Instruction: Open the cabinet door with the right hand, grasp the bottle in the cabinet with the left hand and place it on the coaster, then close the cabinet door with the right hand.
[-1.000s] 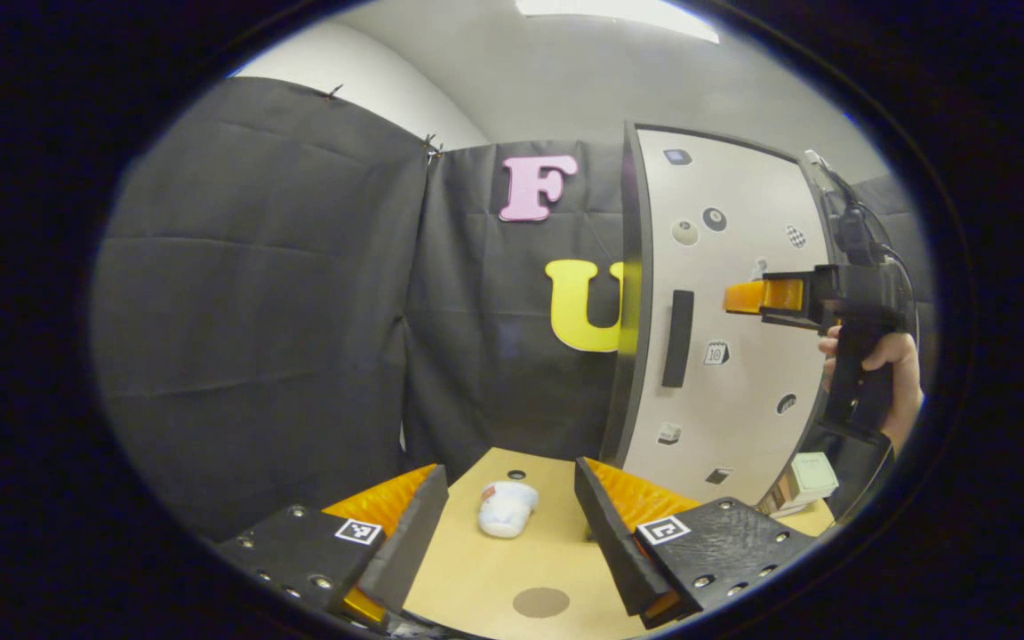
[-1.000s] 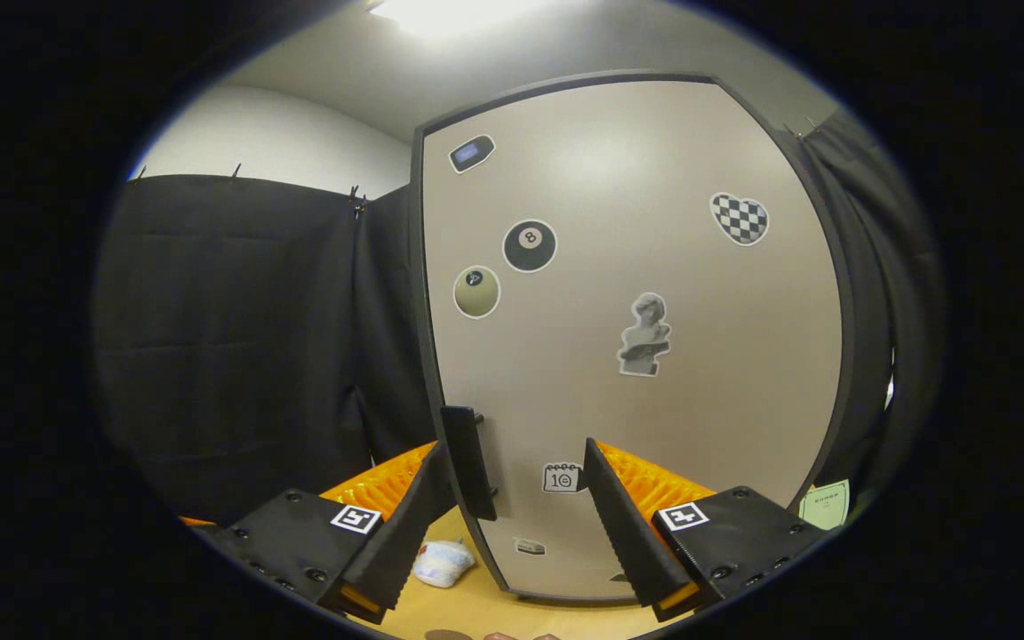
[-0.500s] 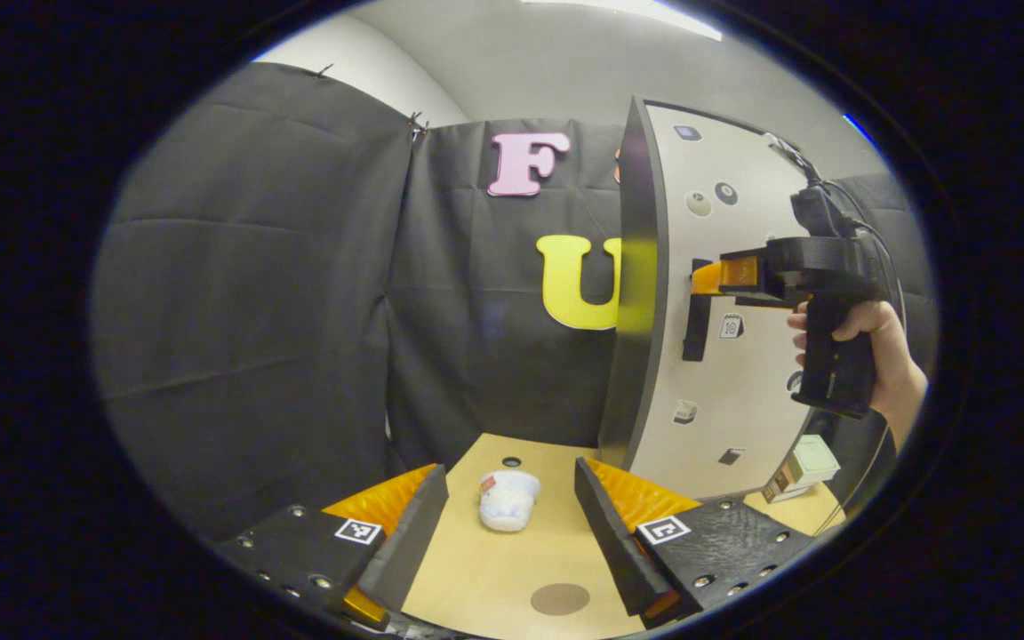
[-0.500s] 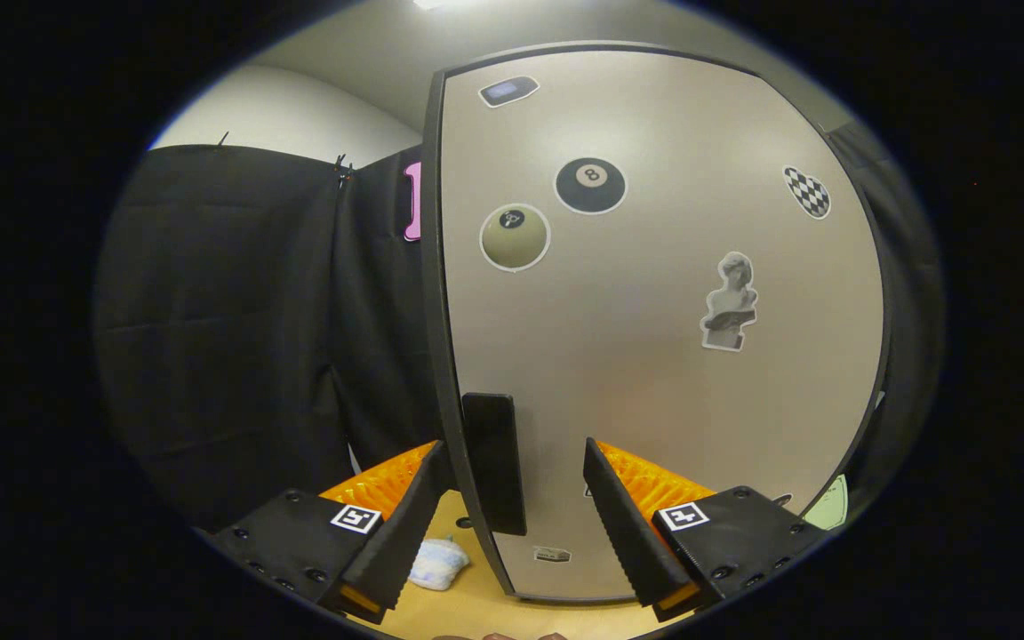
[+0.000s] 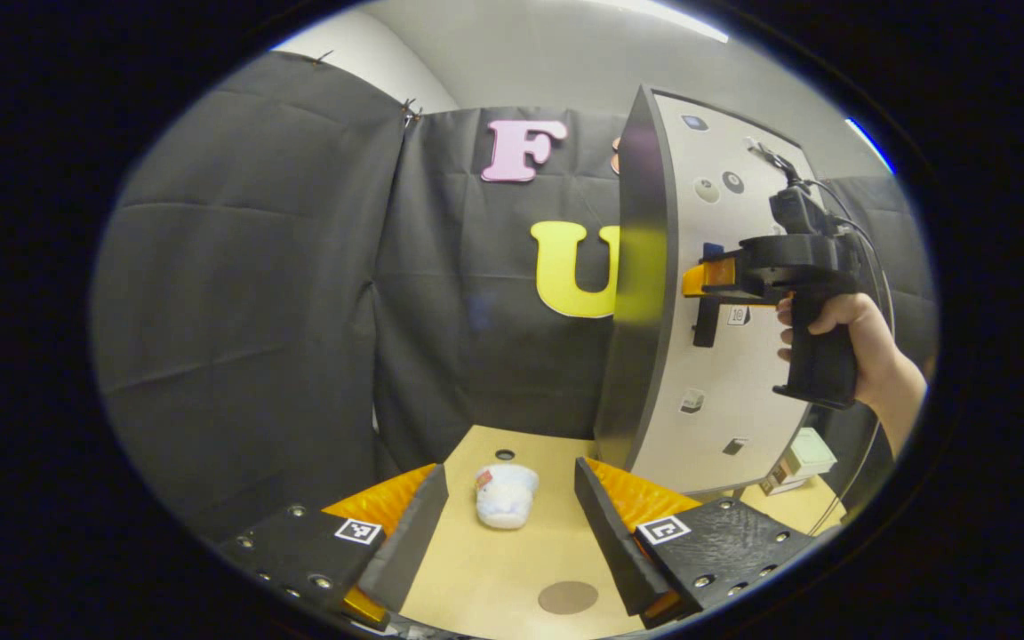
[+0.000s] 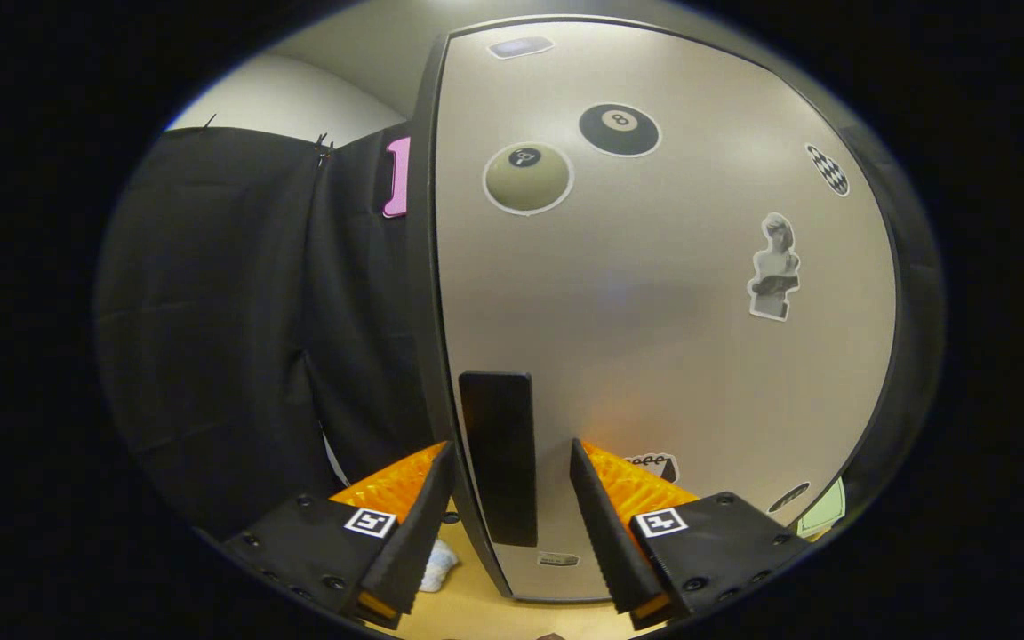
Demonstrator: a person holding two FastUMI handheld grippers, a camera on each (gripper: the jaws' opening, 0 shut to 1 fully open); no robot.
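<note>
Closer than a second ago, the right claw (image 6: 508,524) straddles the black bar handle (image 6: 499,453) of the beige sticker-dotted cabinet door (image 6: 654,293), fingers apart; left gripper view: left claw (image 5: 508,524) open over the wooden tabletop (image 5: 485,578), round brown coaster (image 5: 568,597) below

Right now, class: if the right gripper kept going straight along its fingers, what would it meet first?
Most likely the black door handle, standing between the open fingers of the right gripper, with the cabinet door just behind it.
</note>
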